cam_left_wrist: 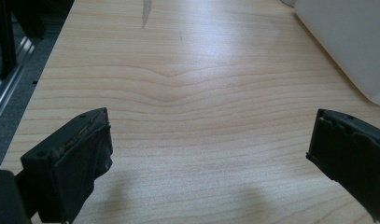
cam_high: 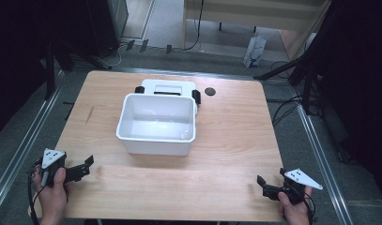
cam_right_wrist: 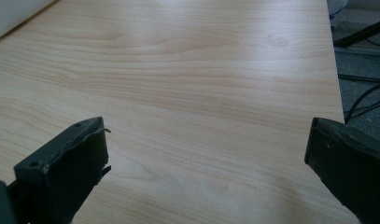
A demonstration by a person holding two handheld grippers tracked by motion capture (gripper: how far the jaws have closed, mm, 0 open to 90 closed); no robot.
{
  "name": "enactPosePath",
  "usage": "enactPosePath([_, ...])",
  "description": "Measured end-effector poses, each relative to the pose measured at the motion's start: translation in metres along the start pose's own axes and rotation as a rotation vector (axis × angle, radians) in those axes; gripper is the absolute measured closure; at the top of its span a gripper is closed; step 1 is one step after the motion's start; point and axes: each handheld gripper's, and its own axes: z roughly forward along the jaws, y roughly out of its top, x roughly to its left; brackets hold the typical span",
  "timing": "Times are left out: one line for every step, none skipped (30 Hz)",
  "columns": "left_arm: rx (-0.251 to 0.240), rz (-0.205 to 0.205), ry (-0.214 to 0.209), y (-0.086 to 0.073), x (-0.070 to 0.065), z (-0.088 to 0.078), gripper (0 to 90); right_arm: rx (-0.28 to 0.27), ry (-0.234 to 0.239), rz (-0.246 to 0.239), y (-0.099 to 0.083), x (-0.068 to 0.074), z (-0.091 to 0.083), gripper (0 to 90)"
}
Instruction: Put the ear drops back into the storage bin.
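A white plastic bin stands in the middle of the wooden table. Something small and clear lies at its bottom near the right corner; I cannot tell what it is. Behind it lies a white lid with black latches. My left gripper rests open near the front left corner, held by a hand. My right gripper is open near the front right corner. In the left gripper view the left gripper holds nothing, with the bin at upper right. The right gripper is likewise bare, the bin at upper left.
A small black round disc lies on the table right of the lid. Metal rails run along both sides of the table. Cables, black stands and a white bag are on the floor beyond.
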Motion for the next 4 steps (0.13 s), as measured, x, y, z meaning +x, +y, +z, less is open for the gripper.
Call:
enactPosePath([0.002, 0.000, 0.001, 0.0000, 0.0002, 0.0000, 0.4, 0.006, -0.002, 0.001, 0.0002, 0.0003, 0.0003, 0.0])
enactPosePath([0.002, 0.000, 0.001, 0.0000, 0.0002, 0.0000, 0.4, 0.010, -0.002, -0.002, 0.0003, 0.0003, 0.0008, 0.0])
enactPosePath([0.005, 0.000, -0.002, 0.0002, 0.0002, 0.0005, 0.4, 0.015, -0.003, -0.002, 0.0004, 0.0004, 0.0010, 0.0])
enactPosePath([0.005, 0.000, -0.002, 0.0002, 0.0002, 0.0005, 0.4, 0.015, -0.003, -0.002, 0.0004, 0.0004, 0.0010, 0.0])
